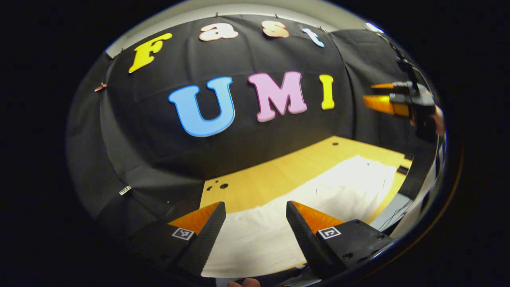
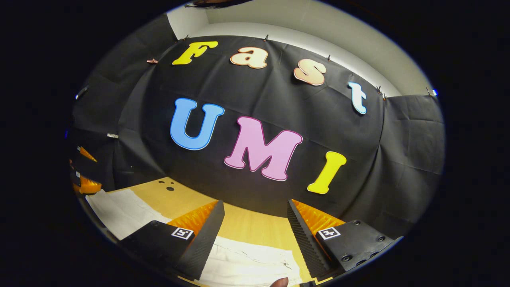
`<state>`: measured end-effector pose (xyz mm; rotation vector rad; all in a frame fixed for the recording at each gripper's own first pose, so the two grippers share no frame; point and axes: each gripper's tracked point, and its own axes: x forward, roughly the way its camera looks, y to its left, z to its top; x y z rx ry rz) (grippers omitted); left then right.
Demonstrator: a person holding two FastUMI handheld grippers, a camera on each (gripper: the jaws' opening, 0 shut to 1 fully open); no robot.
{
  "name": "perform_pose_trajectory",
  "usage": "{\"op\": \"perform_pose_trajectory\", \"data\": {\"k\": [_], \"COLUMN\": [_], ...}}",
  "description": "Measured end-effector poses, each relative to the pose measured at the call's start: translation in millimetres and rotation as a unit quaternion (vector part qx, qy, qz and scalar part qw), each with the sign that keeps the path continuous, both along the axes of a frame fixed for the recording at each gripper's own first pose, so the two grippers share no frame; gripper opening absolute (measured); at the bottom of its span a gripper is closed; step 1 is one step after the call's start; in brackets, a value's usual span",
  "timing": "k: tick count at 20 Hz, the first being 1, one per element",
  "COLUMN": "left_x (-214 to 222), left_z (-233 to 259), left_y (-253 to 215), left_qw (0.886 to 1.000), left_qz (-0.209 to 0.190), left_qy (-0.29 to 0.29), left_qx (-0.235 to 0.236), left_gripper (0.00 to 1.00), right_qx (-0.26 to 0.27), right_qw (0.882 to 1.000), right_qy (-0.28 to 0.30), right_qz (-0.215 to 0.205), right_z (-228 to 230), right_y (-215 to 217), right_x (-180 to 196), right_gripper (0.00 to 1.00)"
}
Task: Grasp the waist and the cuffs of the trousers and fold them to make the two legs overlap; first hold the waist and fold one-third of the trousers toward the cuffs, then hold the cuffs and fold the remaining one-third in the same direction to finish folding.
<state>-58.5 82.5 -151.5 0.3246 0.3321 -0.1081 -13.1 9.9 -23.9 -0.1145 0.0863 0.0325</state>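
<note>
White trousers [image 1: 318, 199] lie flat along a wooden table [image 1: 279, 171]. In the left gripper view my left gripper [image 1: 255, 223] hangs open above one end of the cloth, nothing between its fingers. Farther off at the right edge of that view, my right gripper [image 1: 378, 95] is raised in the air, held by a hand. In the right gripper view my right gripper [image 2: 255, 227] is open above the trousers [image 2: 247, 263], whose waist end with a seam shows below the fingers. At the far left of that view the left gripper [image 2: 85, 171] hovers over the other end of the trousers.
Black cloth walls close the table in at the back and sides. The table top has small round holes [image 1: 219, 186] near its far left corner. A bare strip of wood [image 2: 247, 227] runs between the trousers and the back wall.
</note>
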Motion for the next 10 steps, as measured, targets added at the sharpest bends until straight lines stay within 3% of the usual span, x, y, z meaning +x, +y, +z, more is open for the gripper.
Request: {"op": "perform_pose_trajectory", "data": {"k": [5, 10], "left_x": [-26.8, -53.2], "left_z": [-83.1, -162.1], "left_y": [40.5, 63.5], "left_qw": [0.991, 0.958], "left_qz": [-0.035, -0.11], "left_qy": [0.082, 0.156], "left_qx": [0.101, 0.213], "left_gripper": [0.97, 0.96], "right_qx": [-0.017, -0.019], "right_qw": [1.0, 0.999], "right_qy": [0.016, 0.025], "right_qz": [-0.008, -0.022], "right_z": [-8.2, -12.8], "right_y": [-4.7, -6.8], "right_x": [-6.7, -14.9], "right_gripper": [0.97, 0.97]}}
